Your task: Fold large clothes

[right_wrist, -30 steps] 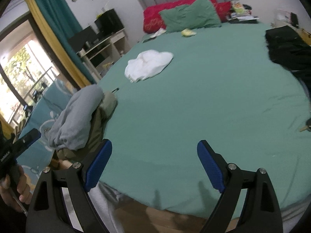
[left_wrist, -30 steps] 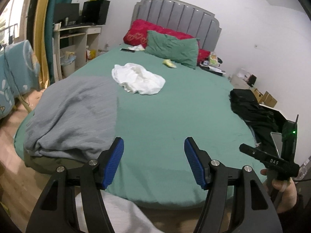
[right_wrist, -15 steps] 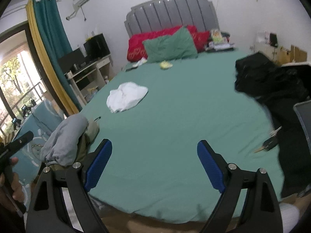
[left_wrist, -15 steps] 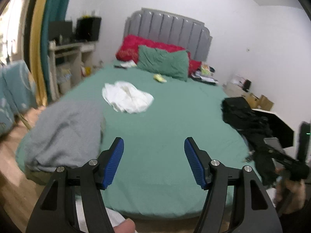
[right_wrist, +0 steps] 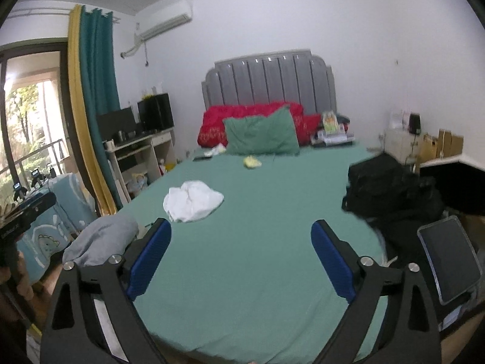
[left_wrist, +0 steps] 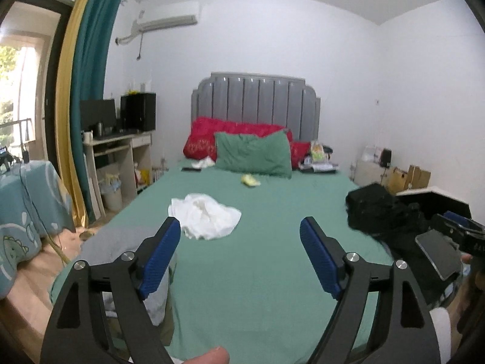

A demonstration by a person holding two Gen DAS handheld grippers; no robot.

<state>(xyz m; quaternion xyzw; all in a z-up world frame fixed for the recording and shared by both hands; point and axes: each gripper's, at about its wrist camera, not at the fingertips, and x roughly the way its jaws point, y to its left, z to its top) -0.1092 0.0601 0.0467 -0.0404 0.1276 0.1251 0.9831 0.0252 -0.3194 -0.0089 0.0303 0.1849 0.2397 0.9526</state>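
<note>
A crumpled white garment [left_wrist: 206,217] lies on the green bed [left_wrist: 257,261], left of the middle; it also shows in the right wrist view [right_wrist: 192,201]. A grey garment [left_wrist: 121,242] over an olive one hangs off the bed's near left corner, also seen in the right wrist view [right_wrist: 101,239]. A heap of black clothes [left_wrist: 382,212] lies at the bed's right edge, also in the right wrist view [right_wrist: 391,188]. My left gripper [left_wrist: 240,254] and right gripper [right_wrist: 241,259] are both open and empty, held above the foot of the bed.
A green pillow [left_wrist: 253,154] and red pillows [left_wrist: 206,139] lie at the grey headboard. A desk [left_wrist: 118,151] with dark boxes stands at the left by the curtains. A tablet [right_wrist: 451,261] and a white table [left_wrist: 424,192] are at the right.
Both cameras have tilted upward and pulled level, so the headboard, wall and air conditioner come into view. The clothes on the bed have not moved. Both grippers stay open.
</note>
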